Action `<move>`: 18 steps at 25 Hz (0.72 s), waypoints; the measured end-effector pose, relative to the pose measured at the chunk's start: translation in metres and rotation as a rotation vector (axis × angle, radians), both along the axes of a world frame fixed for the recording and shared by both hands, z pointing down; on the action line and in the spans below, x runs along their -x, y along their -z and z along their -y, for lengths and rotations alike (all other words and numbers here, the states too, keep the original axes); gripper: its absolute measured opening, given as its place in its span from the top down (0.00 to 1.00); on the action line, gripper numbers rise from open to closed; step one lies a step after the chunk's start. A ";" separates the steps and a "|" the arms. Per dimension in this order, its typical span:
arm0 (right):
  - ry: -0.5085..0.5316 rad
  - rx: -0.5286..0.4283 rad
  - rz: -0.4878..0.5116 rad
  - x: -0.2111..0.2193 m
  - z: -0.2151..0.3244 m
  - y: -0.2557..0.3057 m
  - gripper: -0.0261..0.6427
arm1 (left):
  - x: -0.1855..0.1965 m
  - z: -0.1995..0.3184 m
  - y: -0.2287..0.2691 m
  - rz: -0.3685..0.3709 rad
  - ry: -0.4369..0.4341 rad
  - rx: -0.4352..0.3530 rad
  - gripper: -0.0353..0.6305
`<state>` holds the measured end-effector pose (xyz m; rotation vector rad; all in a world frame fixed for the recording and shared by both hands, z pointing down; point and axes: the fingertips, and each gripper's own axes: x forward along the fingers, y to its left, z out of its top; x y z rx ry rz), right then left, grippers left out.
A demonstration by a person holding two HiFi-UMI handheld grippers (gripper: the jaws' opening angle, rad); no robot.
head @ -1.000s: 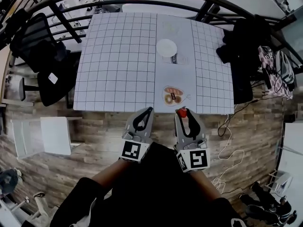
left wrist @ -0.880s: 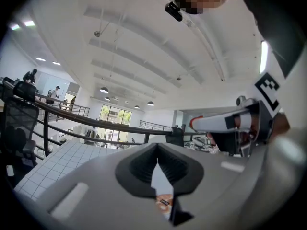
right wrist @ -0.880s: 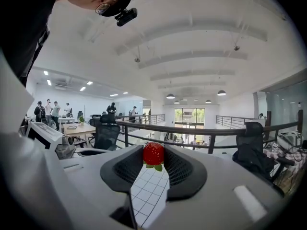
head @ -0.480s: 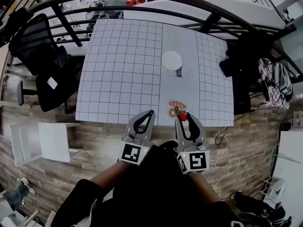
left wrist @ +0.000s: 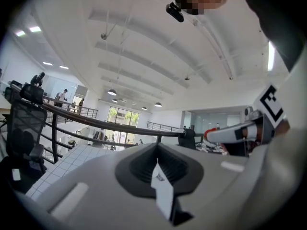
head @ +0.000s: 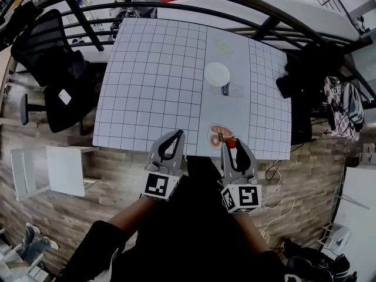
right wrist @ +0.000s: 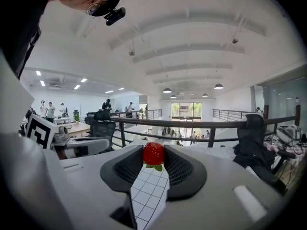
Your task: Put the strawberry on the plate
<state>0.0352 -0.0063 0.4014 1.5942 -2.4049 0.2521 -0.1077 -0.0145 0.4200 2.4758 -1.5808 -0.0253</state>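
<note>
A small red strawberry (head: 231, 143) (right wrist: 153, 153) with green leaves is pinched at the tips of my right gripper (head: 231, 146) (right wrist: 154, 160), which is shut on it. It hangs over the front edge of the grid-cloth table (head: 153, 81), beside a food picture mat (head: 220, 135). The round white plate (head: 217, 74) lies empty farther back, near the table's middle. My left gripper (head: 177, 136) (left wrist: 157, 152) sits to the left at the same front edge, shut with nothing in it. The left gripper view also catches the right gripper (left wrist: 237, 133) with the strawberry (left wrist: 209, 132).
A small printed card (head: 232, 90) lies just in front of the plate. Black office chairs (head: 50, 57) stand at the table's left and a dark jacket (head: 305, 69) hangs at its right. A curved black railing (head: 194, 7) runs behind. A white stool (head: 64, 169) and a cable (head: 276, 187) are on the wooden floor.
Both grippers have come forward from below the table's front edge to over it. The strawberry stays pinched in the right gripper, now beside the picture mat.
</note>
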 end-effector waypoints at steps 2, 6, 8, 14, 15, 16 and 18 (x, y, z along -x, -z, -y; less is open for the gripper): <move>-0.008 0.008 0.017 -0.006 0.010 -0.003 0.77 | -0.004 0.002 0.004 0.006 -0.004 -0.013 0.94; 0.009 0.017 0.045 -0.001 0.027 -0.008 0.77 | -0.011 0.006 0.014 -0.009 -0.022 -0.039 0.94; 0.024 0.014 0.052 0.004 0.036 -0.009 0.77 | -0.014 0.012 0.016 -0.006 -0.019 -0.042 0.94; 0.048 0.015 0.056 0.001 0.071 -0.016 0.77 | -0.026 0.042 0.016 0.025 -0.021 -0.036 0.94; 0.047 0.018 0.059 -0.001 0.078 -0.018 0.77 | -0.029 0.047 0.016 0.030 -0.022 -0.032 0.94; 0.046 0.020 0.060 -0.004 0.084 -0.019 0.77 | -0.032 0.053 0.015 0.030 -0.022 -0.026 0.94; 0.044 0.023 0.054 -0.009 0.097 -0.023 0.77 | -0.038 0.063 0.012 0.027 -0.024 -0.012 0.94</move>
